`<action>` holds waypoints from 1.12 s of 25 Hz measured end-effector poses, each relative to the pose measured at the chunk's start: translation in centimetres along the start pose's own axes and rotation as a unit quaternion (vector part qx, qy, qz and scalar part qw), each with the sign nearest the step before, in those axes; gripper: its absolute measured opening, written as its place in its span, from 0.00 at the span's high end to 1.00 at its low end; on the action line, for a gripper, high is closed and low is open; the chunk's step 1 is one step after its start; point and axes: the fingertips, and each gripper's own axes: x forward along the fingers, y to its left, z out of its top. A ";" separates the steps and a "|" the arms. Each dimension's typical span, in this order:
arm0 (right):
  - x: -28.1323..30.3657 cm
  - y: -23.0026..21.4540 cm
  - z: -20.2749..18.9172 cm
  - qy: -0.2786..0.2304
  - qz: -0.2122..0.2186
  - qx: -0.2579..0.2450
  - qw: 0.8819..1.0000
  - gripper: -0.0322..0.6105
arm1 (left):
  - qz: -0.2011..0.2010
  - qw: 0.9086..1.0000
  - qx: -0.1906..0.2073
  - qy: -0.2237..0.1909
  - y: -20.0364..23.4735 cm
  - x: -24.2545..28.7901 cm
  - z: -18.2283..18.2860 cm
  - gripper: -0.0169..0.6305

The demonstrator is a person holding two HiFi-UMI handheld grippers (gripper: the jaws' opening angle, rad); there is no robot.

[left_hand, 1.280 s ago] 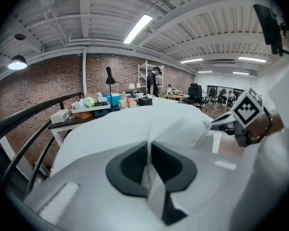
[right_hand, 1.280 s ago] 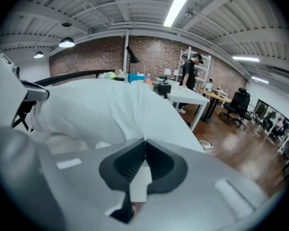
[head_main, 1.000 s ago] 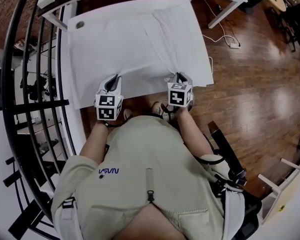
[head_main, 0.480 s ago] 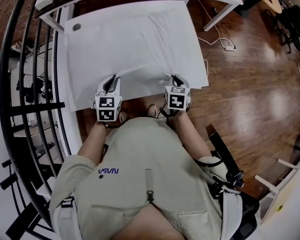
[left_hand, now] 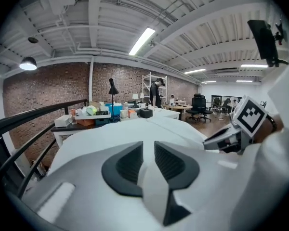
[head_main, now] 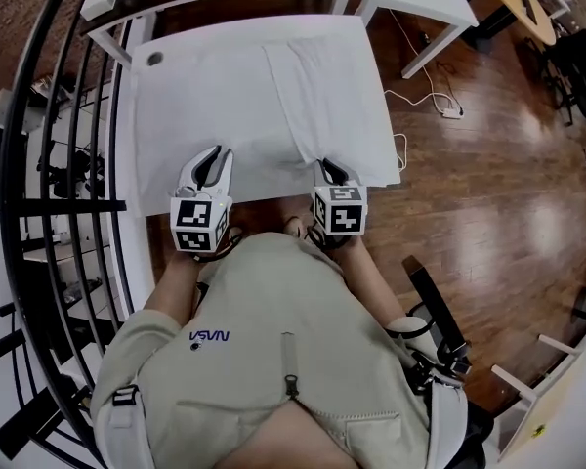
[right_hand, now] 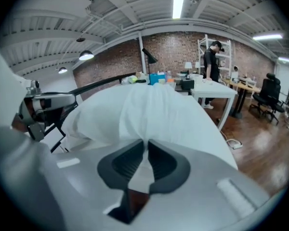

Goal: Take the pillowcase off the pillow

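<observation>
two hand-held grippers at the near end of the pillow

the left hand-held gripper [left_hand: 148, 145] hung over the near edge of the white surface [head_main: 176, 106], its jaws a little apart and having just been opening. a narrow strip of white showed in the gap. whether that was cloth or the tool's own body could not be told, and no folds gathered at its tips. off to its right, the marker cube of the other tool showed in the left gripper view.

the right hand-held gripper [right_hand: 146, 144] had its jaws almost together on a pinch of the pillowcase [head_main: 332, 106]. they had just been opening slightly, yet white cloth ran down through the slit between them and folds fanned out from their tips. straight ahead of this tool the pillowcase, with the pillow inside it, stretched away in a long band along the right side of the surface, lying flat.

a black railing [head_main: 78, 164] ran to the left of the left tool. wooden floor [head_main: 488, 193] lay to the right of the right one, with a white cable [head_main: 439, 104] on it.
</observation>
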 end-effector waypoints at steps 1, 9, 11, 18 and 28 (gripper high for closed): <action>-0.4 0.3 0.6 -0.008 0.013 -0.002 1.000 0.89 | 0.001 1.000 0.001 -0.005 -0.4 0.0 0.8 0.85; -3.4 -0.8 6.8 -0.091 0.092 -0.010 0.992 0.90 | 0.031 0.999 0.002 -0.016 -2.7 1.5 4.2 0.74; -3.4 -1.6 7.7 -0.100 0.098 -0.013 0.990 0.90 | 0.036 0.999 0.009 -0.010 -3.1 2.0 4.6 0.73; -1.6 -2.8 12.4 -0.122 0.109 -0.032 0.986 0.90 | 0.057 0.998 0.029 -0.004 -1.4 4.1 6.5 0.71; 3.8 -3.8 20.7 -0.114 0.092 -0.083 0.986 0.78 | 0.052 0.998 0.025 0.005 4.1 11.3 10.3 0.62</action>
